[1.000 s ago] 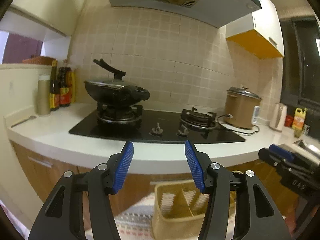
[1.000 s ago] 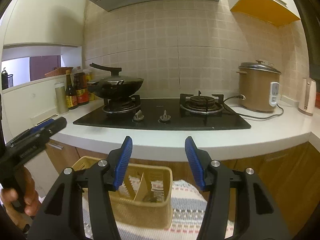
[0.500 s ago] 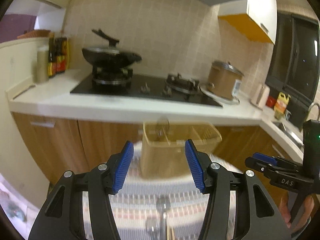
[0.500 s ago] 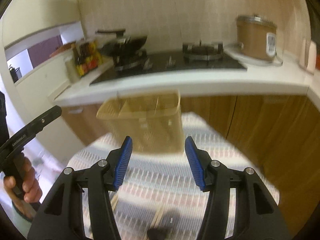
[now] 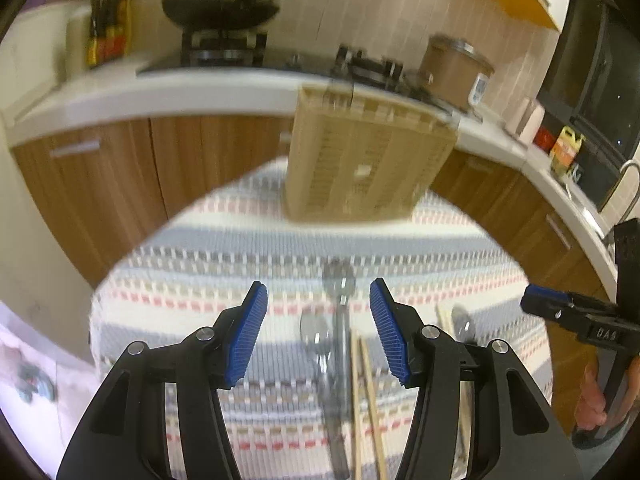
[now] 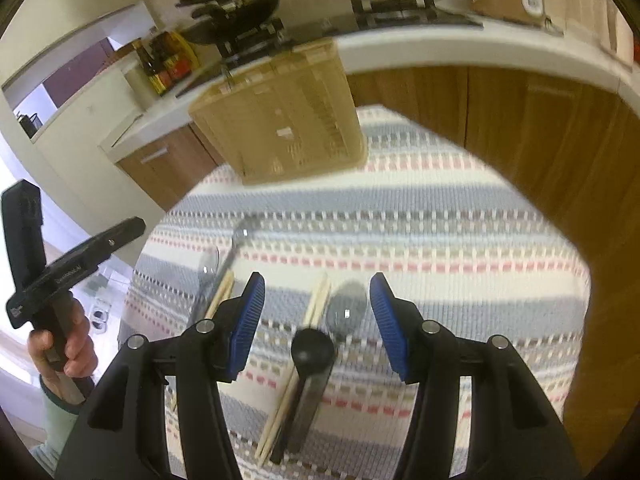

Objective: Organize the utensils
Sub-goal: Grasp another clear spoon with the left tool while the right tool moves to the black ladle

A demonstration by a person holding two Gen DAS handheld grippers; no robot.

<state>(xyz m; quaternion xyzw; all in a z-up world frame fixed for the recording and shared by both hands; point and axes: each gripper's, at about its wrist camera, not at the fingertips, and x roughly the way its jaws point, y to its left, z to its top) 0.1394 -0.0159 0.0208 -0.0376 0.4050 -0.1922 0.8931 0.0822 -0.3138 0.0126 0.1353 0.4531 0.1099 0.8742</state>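
Spoons (image 5: 316,332), chopsticks (image 6: 316,300) and a black ladle (image 6: 312,350) lie loose on the striped cloth (image 6: 460,240) at the surface's near edge; a tan basket (image 6: 280,120) stands at its far edge. Left hand-held gripper (image 5: 318,328) and right hand-held gripper (image 6: 316,320) hang above the utensils, jaws apart, empty. Counter (image 5: 160,92) behind.

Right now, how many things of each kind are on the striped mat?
Spoons: 4
Chopstick pairs: 2
Basket: 1
Total: 7
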